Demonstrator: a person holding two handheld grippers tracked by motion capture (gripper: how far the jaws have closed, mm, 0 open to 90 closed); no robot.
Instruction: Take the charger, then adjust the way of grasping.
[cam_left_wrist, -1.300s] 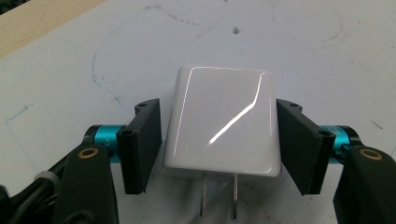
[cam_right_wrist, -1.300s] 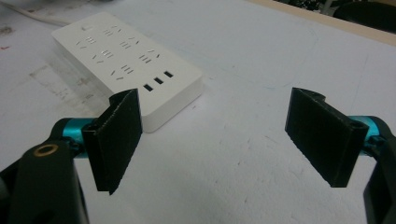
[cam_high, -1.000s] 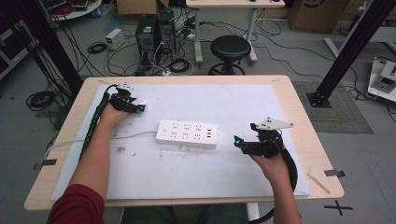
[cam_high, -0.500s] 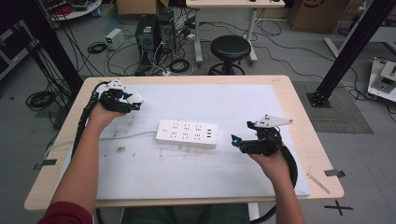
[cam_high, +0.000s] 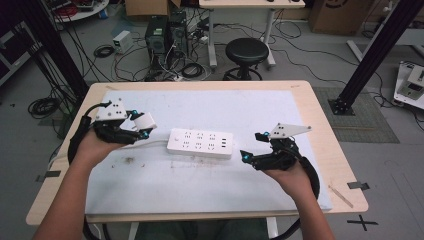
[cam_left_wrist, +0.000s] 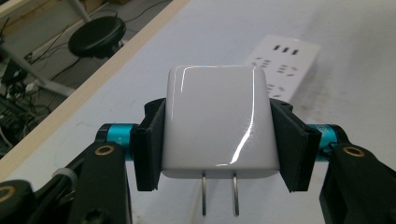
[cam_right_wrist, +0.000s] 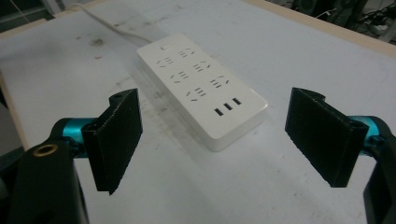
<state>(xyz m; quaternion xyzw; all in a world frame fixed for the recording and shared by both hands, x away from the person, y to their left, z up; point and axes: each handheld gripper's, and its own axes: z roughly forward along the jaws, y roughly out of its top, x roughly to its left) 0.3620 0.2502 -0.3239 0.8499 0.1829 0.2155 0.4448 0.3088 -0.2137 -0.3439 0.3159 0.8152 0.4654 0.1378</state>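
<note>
From the high view, the left gripper (cam_high: 140, 126) is holding a white charger (cam_high: 145, 121) up at about nine o'clock on the table (cam_high: 320, 130), just beside the left end of the power strip (cam_high: 201, 143). The strip is lying flat on the white mat (cam_high: 210, 185), its long axis running from nine to three o'clock, cable leaving its nine o'clock end. The right gripper (cam_high: 252, 148) is hovering at about four o'clock, just beside the strip's right end, its jaws spread wide and holding nothing. Against the picture a second ago, the left hand (cam_high: 95, 145) is sitting nearer the person and closer to the strip, having come off the far left corner; the right hand (cam_high: 287, 172) and the strip are lying much as they did.

In the left gripper view, the left gripper (cam_left_wrist: 218, 135) is clamping the charger (cam_left_wrist: 217, 123) by its two flat sides, jaws closed to the body's width. The two metal prongs (cam_left_wrist: 219, 193) are pointing to six o'clock in this view, toward the camera. The power strip (cam_left_wrist: 282, 65) is lying beyond, at about one o'clock.

In the right gripper view, the right gripper (cam_right_wrist: 219, 135) is standing wide open and empty, both pads clear of everything. The power strip (cam_right_wrist: 201, 86) is lying between and beyond them, its long axis running from eleven to five o'clock, USB ports at the near end.
</note>
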